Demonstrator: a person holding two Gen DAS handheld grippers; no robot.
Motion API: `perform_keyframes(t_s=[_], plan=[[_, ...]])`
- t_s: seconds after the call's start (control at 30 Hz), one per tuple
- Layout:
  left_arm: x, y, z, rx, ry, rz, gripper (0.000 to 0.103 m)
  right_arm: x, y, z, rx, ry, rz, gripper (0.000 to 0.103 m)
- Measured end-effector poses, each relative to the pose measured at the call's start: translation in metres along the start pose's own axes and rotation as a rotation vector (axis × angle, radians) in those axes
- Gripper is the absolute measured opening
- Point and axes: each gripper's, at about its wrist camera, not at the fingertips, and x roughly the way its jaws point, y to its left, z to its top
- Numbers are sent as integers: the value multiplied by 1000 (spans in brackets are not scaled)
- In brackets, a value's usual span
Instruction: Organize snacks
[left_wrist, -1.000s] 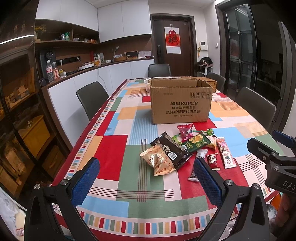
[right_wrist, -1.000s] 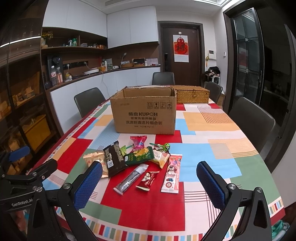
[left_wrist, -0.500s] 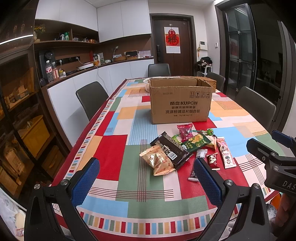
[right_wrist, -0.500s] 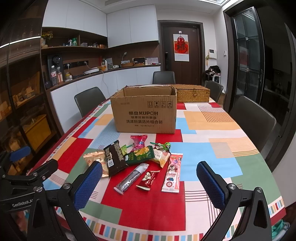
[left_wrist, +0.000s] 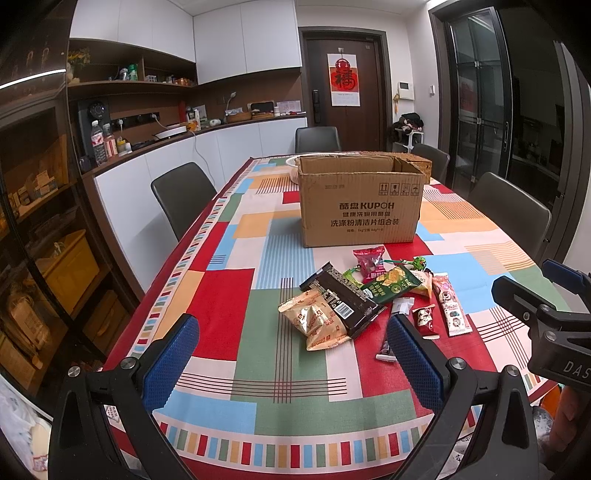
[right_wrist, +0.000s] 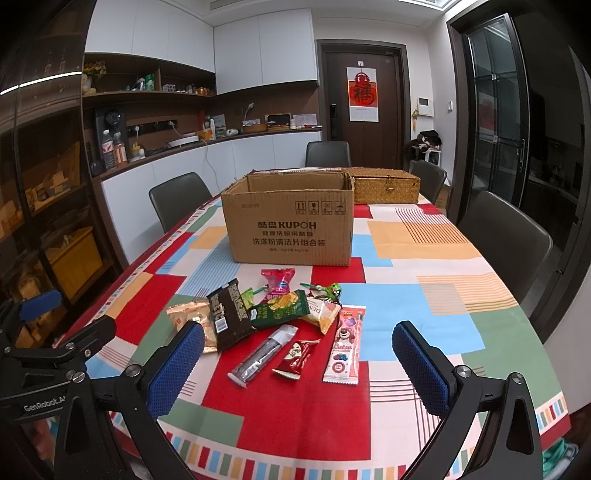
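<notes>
Both grippers are hanging out above the near end of the table (right_wrist: 424, 229) and we're holding nothing yet. Our left gripper (left_wrist: 291, 350) is sitting with its blue pads spread wide apart, empty, hovering over the near edge of the patchwork tablecloth (left_wrist: 221, 302). Our right gripper (right_wrist: 297, 360) is doing the same thing, jaws wide and empty, and from the left wrist view we're seeing it poking in at the far right (left_wrist: 546, 314).

The snack pile is lying between us and the cardboard box (right_wrist: 290, 225), which is sitting open-topped further up the table. We're looking at a gold crinkly bag (left_wrist: 314, 321) at the left of the pile, with a black packet (left_wrist: 343, 297) lying partly on top of it. A green packet (right_wrist: 280, 310) is overlapping the black one's far corner, and a pink-red candy bag (right_wrist: 279, 280) is sitting just behind that, closest to the box. A small green toy-looking thing (right_wrist: 328, 290) is lying beside it, too small to really make out.

Nearer to us, a silver stick pack (right_wrist: 264, 354), a small red wrapper (right_wrist: 295, 360) and a long pink bear-print bar (right_wrist: 345, 349) are lying side by side on a red patch. An orange-and-white pouch (right_wrist: 323, 314) is tucked between the green packet and the pink bar.

Behind the box a woven basket (right_wrist: 386, 184) is resting on the table, touching or nearly touching the box's back corner; we can't tell which.
</notes>
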Motion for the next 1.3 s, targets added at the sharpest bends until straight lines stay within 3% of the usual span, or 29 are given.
perform_keyframes(t_s=[0.57,0.87,1.03,1.3], plan=[[12,-6,-3,13,28,-6,103,5,0,-3,4,18,8,103],[28,-14,-2,51,70,-77,103,22,-9,-4,32,77,33,102],[47,-26,0,101,106,-147,93,38,-17,-4,60,135,56,95],[81,-50,1,166,185,-293,70,81,-28,-12,110,276,128,71]])
